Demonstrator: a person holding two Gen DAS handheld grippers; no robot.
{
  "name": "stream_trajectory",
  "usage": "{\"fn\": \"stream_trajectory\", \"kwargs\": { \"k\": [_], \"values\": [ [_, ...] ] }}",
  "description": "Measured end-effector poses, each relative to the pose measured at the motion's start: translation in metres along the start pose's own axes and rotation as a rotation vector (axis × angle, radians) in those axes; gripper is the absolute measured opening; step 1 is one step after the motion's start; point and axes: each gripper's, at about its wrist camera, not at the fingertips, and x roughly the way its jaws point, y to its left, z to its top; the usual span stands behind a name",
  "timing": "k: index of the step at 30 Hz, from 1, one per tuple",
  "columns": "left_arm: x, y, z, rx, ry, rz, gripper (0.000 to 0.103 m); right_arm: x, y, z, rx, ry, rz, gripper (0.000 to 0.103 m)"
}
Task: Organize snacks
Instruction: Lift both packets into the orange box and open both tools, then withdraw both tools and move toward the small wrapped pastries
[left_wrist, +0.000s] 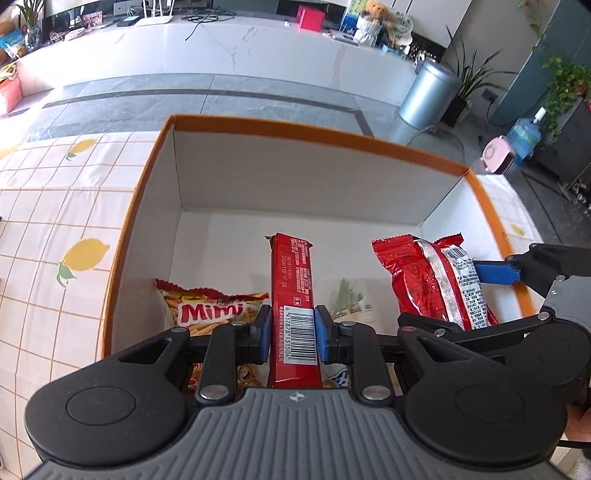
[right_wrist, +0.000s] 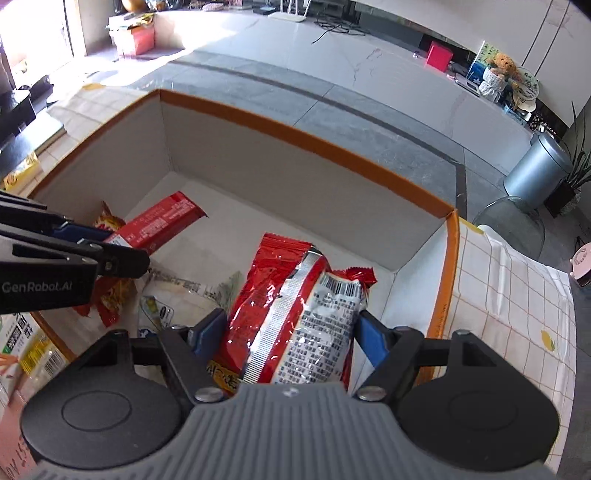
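Left tool (left_wrist: 292, 334) clamped on red bar (left_wrist: 293, 295), long axis pointing into box (left_wrist: 295, 131); right tool (right_wrist: 290, 328) gripping red pouch (right_wrist: 291, 314) (both above box floor).

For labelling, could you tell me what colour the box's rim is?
Orange rim on the box, clearest in the left wrist view.

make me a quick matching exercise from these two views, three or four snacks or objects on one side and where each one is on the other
Things:
1. long red bar
2. red crinkled bag
3. Mimi snack bag
4. orange-rimmed box

Places:
A. lying on the box floor, left corner
B. on the lemon-print tablecloth
C. clamped in the left gripper
D. between the right gripper fingers

Pairs: 1-C, 2-D, 3-A, 4-B
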Motion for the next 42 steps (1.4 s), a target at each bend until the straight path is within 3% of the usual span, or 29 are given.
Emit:
{"fn": "stream_trajectory", "kwargs": {
  "k": [9, 18, 24, 26, 28, 42],
  "values": [
    [0.010, -0.002, 0.002, 0.063, 0.034, 0.068, 0.026, 0.023, 0.004, -0.003, -0.044, 0.078, -0.023, 0.073],
    [0.011, 0.001, 0.004, 0.060, 0.044, 0.063, 0.027, 0.027, 0.004, 0.003, -0.043, 0.093, -0.034, 0.073],
    [0.006, 0.004, 0.004, 0.035, 0.018, 0.058, 0.050, 0.019, 0.014, 0.001, -0.022, 0.079, -0.063, 0.077],
    [-0.001, 0.003, 0.003, 0.039, 0.000, 0.048, 0.058, 0.014, 0.015, 0.000, -0.007, 0.065, -0.068, 0.077],
    [-0.010, 0.001, 0.001, 0.045, -0.026, 0.049, 0.061, 0.005, 0.015, -0.001, 0.000, 0.037, -0.086, 0.084],
    [-0.104, -0.025, -0.031, 0.095, -0.263, 0.032, 0.061, -0.104, 0.032, -0.023, 0.009, -0.216, -0.204, 0.086]
  ]
}}
